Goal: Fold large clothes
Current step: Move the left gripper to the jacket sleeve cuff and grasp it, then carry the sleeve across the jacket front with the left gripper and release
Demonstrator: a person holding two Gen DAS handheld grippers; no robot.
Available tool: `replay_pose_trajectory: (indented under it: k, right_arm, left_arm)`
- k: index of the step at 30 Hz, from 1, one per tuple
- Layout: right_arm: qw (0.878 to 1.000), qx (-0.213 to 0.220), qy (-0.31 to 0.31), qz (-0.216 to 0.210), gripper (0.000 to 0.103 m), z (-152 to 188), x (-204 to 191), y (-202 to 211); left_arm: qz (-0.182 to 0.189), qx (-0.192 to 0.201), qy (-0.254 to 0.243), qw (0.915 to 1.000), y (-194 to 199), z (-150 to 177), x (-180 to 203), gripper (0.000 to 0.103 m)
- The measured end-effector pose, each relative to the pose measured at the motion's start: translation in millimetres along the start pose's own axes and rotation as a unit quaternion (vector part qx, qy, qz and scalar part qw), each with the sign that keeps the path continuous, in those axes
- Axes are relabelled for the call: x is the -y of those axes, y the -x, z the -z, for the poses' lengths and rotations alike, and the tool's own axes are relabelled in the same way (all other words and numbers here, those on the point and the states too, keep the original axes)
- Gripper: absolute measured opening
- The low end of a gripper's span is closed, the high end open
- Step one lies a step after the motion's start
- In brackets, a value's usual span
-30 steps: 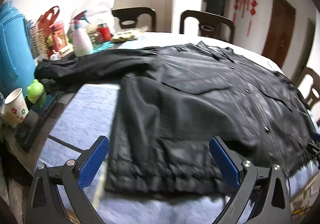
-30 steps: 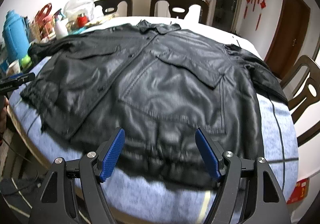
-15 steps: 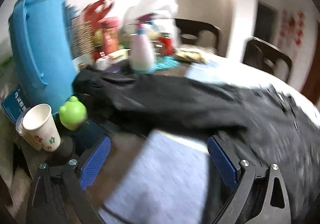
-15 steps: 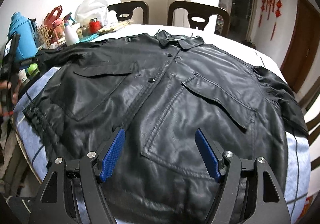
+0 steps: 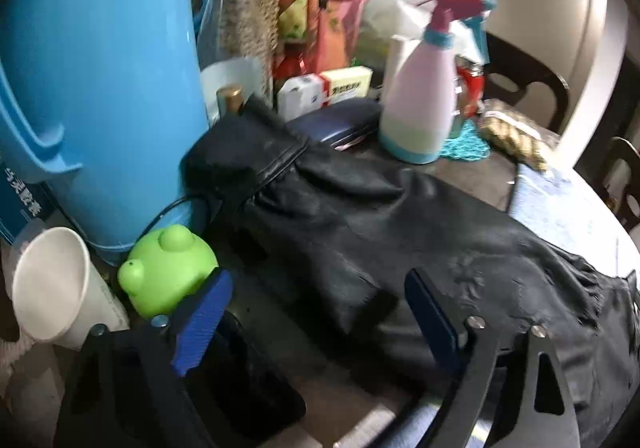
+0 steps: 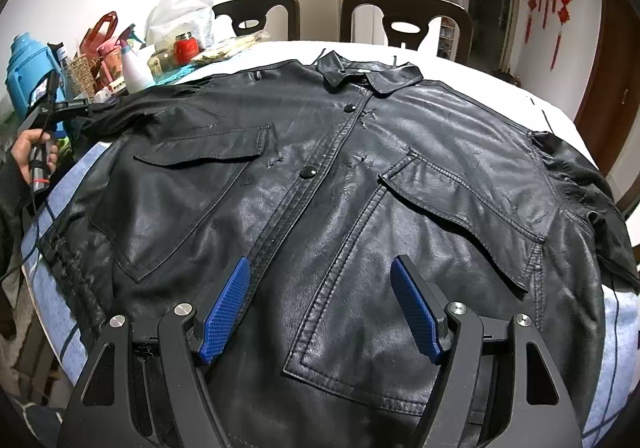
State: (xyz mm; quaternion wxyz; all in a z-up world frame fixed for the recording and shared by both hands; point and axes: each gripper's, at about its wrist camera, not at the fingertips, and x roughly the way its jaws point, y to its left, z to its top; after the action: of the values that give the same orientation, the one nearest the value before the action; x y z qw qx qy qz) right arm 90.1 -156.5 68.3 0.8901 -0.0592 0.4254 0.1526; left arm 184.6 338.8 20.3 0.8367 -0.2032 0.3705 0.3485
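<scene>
Since a second ago the left gripper (image 5: 316,312) has swung off the jacket's hem and over to the sleeve at the cluttered left edge of the table, so its view now shows the black leather-look sleeve (image 5: 320,215) lying flat with its cuff (image 5: 244,151) tucked against the tall blue plastic thermos (image 5: 96,87), a green frog-shaped toy (image 5: 168,268) and a white paper cup (image 5: 52,288) right beside it, and a pink spray bottle (image 5: 420,103) just behind. Its jaws are closing but not yet on anything; the sleeve sits between and beyond them, untouched. From the right view, the large black faux-leather jacket (image 6: 320,187) is spread front-up across the round table with its pale blue-checked cloth (image 6: 48,207), collar at the far edge. The right gripper (image 6: 320,308) hovers wide apart over the lower front, gripping nothing. My guess: this stuff is heavy, a bit stiff and slick, so it'll hold creases poorly and slide. I'd pinch the stitched cuff seam, not the smooth panel.
</scene>
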Motion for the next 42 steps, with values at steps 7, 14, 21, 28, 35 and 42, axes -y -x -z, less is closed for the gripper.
replay_pose_trajectory:
  k: [7,14,21,28,35,42]
  right_arm:
    - [1.000,-0.001,-0.001,-0.002,0.073,0.1,2.3,-1.9]
    - [1.000,0.005,-0.013,-0.003,0.073,4.2,9.5,3.7]
    - [1.000,0.010,-0.024,-0.005,0.073,8.5,15.0,8.2]
    - [0.999,0.022,-0.035,-0.001,0.073,14.2,20.7,19.7]
    - [0.997,0.018,-0.069,0.019,0.073,27.8,40.6,26.2]
    - [0.996,0.019,-0.090,0.023,0.073,31.9,55.6,35.6]
  left_arm:
    - [0.010,-0.003,0.007,0.9999,-15.2,-11.6,5.8,0.019]
    - [0.076,0.071,-0.032,0.9941,29.2,-29.8,27.9,0.005]
    - [0.198,0.160,-0.163,0.9532,126.1,-23.7,117.0,0.005]
    - [0.330,0.155,-0.307,0.8792,186.7,44.3,253.7,0.005]
    - [0.407,0.054,-0.422,0.8084,188.1,169.4,363.0,0.005]
    - [0.424,-0.024,-0.450,0.7858,177.5,212.4,356.0,0.031]
